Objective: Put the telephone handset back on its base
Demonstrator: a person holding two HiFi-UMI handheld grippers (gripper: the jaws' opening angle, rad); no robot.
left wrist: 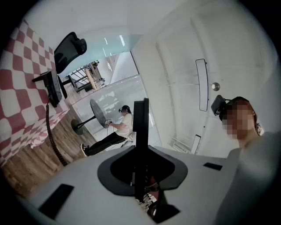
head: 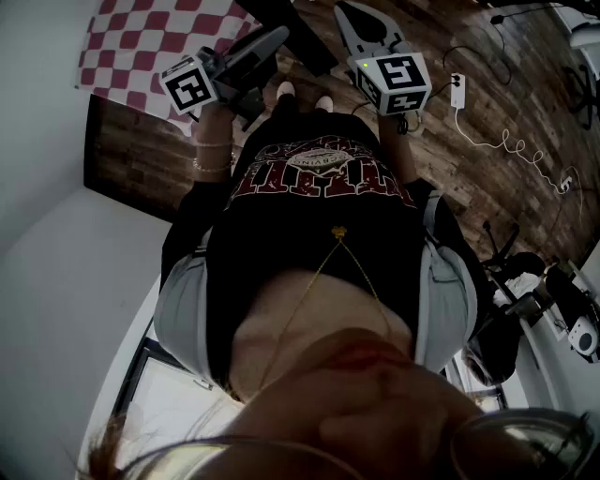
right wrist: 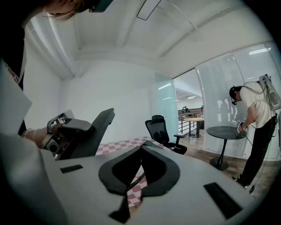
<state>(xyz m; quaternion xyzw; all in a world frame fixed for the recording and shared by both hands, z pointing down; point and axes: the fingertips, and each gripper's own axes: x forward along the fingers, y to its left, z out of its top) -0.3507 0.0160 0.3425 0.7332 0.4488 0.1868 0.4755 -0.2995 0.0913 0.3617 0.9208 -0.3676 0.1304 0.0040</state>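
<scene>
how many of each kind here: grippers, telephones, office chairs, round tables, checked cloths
grippers: 2, the left gripper and the right gripper
telephone: 1
office chair: 1
round table: 1
checked cloth: 1
total: 6

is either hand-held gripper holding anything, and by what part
Nothing is held: the left hand-held gripper and the right hand-held gripper are both empty.

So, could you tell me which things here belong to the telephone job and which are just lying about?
Job: black desk telephone, its black coiled cord, red-and-white checkered cloth beneath it.
Lying about: black office chair, round dark pedestal table, white power strip on the wooden floor.
</scene>
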